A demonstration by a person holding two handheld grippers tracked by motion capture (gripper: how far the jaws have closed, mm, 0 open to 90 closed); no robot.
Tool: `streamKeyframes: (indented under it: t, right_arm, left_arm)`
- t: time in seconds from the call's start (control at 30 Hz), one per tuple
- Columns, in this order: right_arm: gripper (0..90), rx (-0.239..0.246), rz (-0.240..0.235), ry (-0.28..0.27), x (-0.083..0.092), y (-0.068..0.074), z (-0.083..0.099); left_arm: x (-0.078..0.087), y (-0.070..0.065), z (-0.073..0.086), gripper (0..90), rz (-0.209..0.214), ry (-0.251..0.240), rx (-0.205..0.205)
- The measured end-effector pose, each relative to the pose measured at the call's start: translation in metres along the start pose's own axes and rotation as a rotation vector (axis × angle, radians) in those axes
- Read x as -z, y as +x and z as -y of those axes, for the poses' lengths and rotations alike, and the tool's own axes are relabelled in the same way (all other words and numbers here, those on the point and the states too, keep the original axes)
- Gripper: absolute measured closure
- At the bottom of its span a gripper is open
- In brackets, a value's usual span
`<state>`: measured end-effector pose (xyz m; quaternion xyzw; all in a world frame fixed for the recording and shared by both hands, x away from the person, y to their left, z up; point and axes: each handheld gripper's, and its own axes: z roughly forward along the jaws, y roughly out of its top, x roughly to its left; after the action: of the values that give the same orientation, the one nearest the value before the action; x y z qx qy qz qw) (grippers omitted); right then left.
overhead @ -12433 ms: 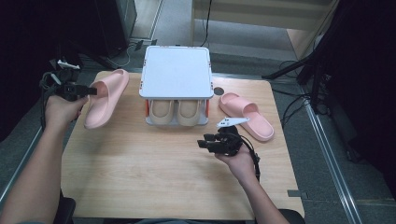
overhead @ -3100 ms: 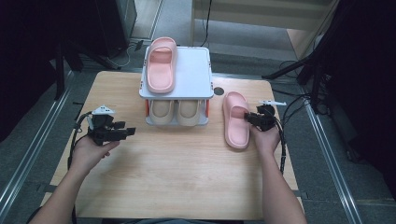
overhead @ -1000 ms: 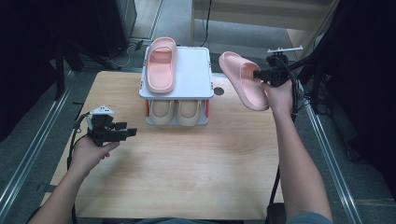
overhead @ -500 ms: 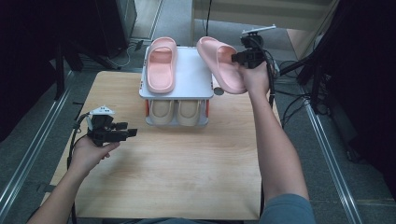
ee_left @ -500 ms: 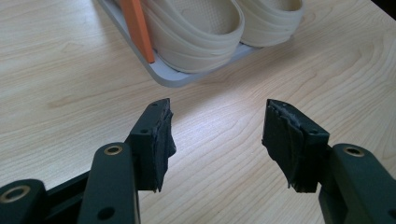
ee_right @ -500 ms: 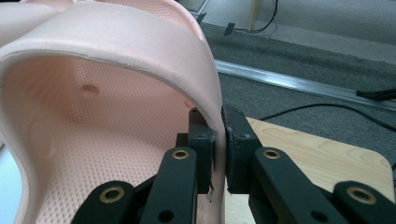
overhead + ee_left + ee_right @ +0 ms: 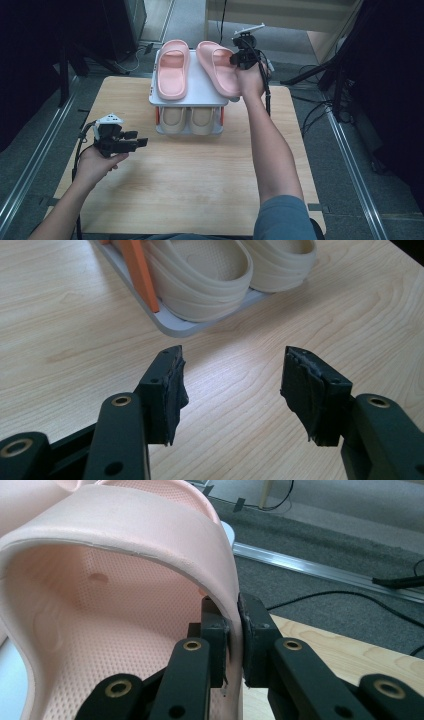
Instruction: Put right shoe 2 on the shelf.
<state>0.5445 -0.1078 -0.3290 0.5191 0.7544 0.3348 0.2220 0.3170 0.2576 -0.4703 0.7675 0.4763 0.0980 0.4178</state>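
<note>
The right gripper (image 7: 239, 56) has its fingers (image 7: 251, 630) clenched on the thin edge of the strap of a pink slipper (image 7: 218, 67), and that is the weak spot here. The pinch is narrow and off to 1 side, so the slipper could swing or twist in the grip as it goes down. If it lands skewed, its heel end, which already hangs past the near-right edge of the white rack (image 7: 197, 95), may tip it off onto the counter (image 7: 200, 175). A careless sideways nudge could also bump the other pink slipper (image 7: 173, 75), which lies flat on the rack top just beside it.

The held slipper is soft, matte pink foam with a wide arched strap and a finely dotted footbed, as the right gripper view shows. It sits over the right half of the rack top, slightly angled; whether it rests fully I cannot tell. 2 beige slippers (image 7: 190, 119) fill the shelf below.

The left gripper (image 7: 131, 145) hovers over the counter with its fingers (image 7: 165, 390) released and nothing between them.
</note>
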Motion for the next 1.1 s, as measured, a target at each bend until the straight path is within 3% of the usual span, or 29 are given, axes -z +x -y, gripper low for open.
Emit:
streamKeyframes:
  t: [0.17,0.27,0.47,0.67,0.83,0.97,1.1]
  right_arm:
    - [82.0,0.021,0.040,-0.010,-0.008,0.011,-0.002]
    - [81.6,-0.001,0.039,0.011,-0.014,0.015,-0.002]
    - [74.2,0.019,-0.016,0.016,-0.013,0.021,-0.001]
    - [70.3,0.033,-0.102,-0.043,0.010,0.014,0.002]
    - [86.9,0.061,-0.184,-0.085,0.032,0.001,0.012]
    - [90.0,0.053,-0.185,-0.080,0.034,-0.013,0.023]
    - [90.0,0.045,-0.177,-0.056,0.022,-0.019,0.038]
  left_arm:
    - [-0.001,-0.001,0.000,42.5,0.004,0.002,-0.003]
    - [-0.001,-0.002,0.000,42.5,0.008,0.002,-0.003]
    - [-0.002,0.000,0.000,42.5,0.005,0.013,-0.004]
    - [-0.003,-0.001,0.000,42.5,0.000,0.016,-0.007]
    - [-0.002,-0.001,0.000,42.5,-0.006,0.009,-0.004]
    - [-0.002,-0.001,0.000,42.5,-0.004,0.010,-0.005]
    - [-0.003,0.000,0.000,42.5,-0.003,0.010,-0.005]
